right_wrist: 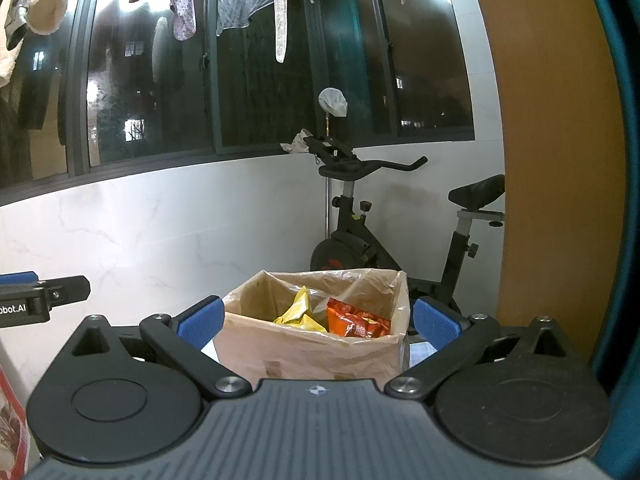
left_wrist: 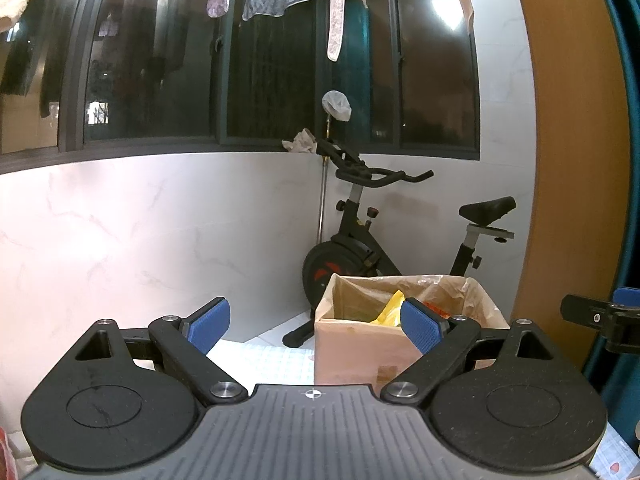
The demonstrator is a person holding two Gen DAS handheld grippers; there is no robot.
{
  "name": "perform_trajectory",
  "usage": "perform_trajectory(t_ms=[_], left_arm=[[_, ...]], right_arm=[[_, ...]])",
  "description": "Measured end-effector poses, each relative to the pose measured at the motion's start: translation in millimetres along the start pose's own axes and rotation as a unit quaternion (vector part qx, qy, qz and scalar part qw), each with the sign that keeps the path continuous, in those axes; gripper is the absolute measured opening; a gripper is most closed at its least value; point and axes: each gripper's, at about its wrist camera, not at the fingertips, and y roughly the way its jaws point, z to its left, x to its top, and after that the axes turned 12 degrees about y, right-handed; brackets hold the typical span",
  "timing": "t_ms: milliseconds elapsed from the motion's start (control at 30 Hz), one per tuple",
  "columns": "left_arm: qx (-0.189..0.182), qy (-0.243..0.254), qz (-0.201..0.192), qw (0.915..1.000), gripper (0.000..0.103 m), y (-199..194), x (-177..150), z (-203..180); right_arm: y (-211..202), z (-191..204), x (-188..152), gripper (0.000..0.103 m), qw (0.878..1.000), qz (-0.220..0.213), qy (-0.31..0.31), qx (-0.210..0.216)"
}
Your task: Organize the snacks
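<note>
Hovering both grippers, empty, near the box (right_wrist: 312, 344).

Left gripper (left_wrist: 316, 320) and right gripper (right_wrist: 316, 318) are both spread wide, holding nothing. The box sits just ahead of the right gripper, with a yellow packet (right_wrist: 298, 312) and a red packet (right_wrist: 356, 322) inside. Probably the next snack lies out of view; lower the view to find it, then close squarely across a flat side.

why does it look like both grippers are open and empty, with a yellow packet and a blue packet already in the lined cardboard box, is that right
Nearly. The second packet in the cardboard box is red-orange, not blue, lying beside the yellow packet; the right wrist view shows it. The left gripper and right gripper are indeed open and empty.
</note>
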Motion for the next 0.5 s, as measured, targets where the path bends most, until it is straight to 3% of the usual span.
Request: perform_trajectory(t_ms=[500], left_arm=[[0.003, -0.011, 0.008, 0.9999, 0.094, -1.6, -1.1, 2.5]], right_arm=[[-1.5, -1.2, -1.3, 0.103, 1.000, 0.000, 0.000, -0.001]])
